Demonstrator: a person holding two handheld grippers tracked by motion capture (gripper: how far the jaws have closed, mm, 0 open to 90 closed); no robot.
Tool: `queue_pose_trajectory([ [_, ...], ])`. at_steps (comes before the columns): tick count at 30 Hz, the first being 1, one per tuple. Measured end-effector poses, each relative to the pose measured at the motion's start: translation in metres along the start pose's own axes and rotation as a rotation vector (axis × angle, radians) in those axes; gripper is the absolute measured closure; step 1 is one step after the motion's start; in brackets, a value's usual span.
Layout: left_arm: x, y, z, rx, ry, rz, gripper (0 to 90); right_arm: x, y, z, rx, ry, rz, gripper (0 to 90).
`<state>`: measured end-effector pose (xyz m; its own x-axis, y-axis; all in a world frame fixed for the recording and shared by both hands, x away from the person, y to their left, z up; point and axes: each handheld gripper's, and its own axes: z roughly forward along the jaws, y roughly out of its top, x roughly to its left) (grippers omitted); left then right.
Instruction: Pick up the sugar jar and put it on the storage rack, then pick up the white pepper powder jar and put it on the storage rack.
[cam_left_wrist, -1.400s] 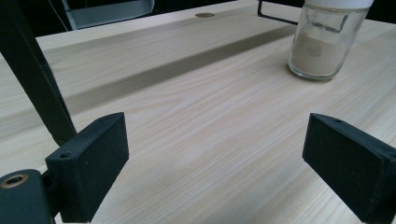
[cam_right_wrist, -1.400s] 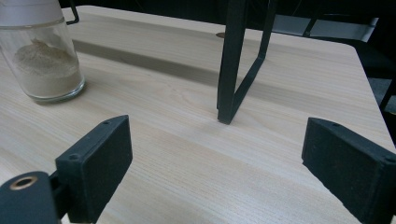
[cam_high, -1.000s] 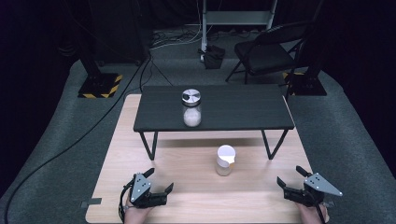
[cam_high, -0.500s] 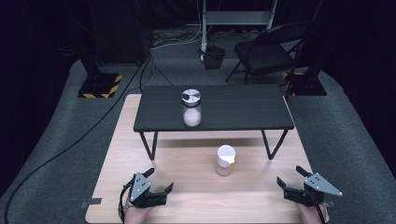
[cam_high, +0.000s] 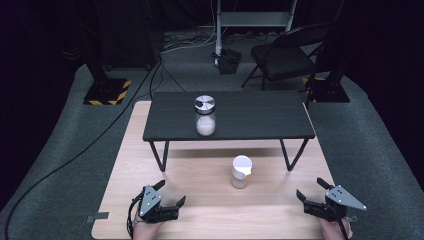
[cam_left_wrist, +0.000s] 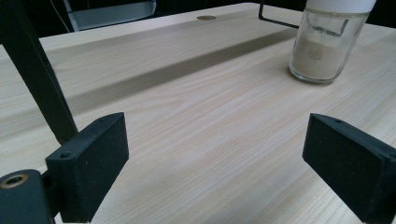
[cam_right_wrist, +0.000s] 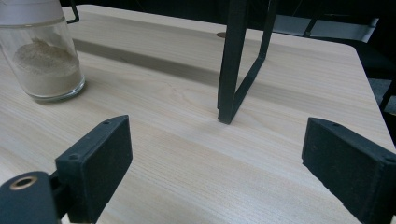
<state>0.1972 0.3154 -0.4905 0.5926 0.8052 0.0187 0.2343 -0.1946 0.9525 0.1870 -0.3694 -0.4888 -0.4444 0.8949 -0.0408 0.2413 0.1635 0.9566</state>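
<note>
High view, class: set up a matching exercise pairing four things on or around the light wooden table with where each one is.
Things:
1. glass jar with a white lid
2. glass jar with a silver metal lid
3. left gripper
4. right gripper

Places:
A. on top of the small black table
B. near edge of the light wooden table, left side
C. on the wooden top, in front of the black table
D. near edge, right side

Pairs: 1-C, 2-A, 3-B, 4-D

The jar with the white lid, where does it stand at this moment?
In the high view the jar with the white lid stands on the wooden table, right of centre, just in front of the black bench, between the two grippers.
</note>
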Motion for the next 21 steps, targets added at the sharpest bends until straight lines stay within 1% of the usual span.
queue_pose_trajectory([
  [21,0.0009,-0.0005,-0.0013,0.0,0.001,-0.004,6.9,-0.0002,0.0005,0.0002,0.003,0.001,0.0,7.9],
])
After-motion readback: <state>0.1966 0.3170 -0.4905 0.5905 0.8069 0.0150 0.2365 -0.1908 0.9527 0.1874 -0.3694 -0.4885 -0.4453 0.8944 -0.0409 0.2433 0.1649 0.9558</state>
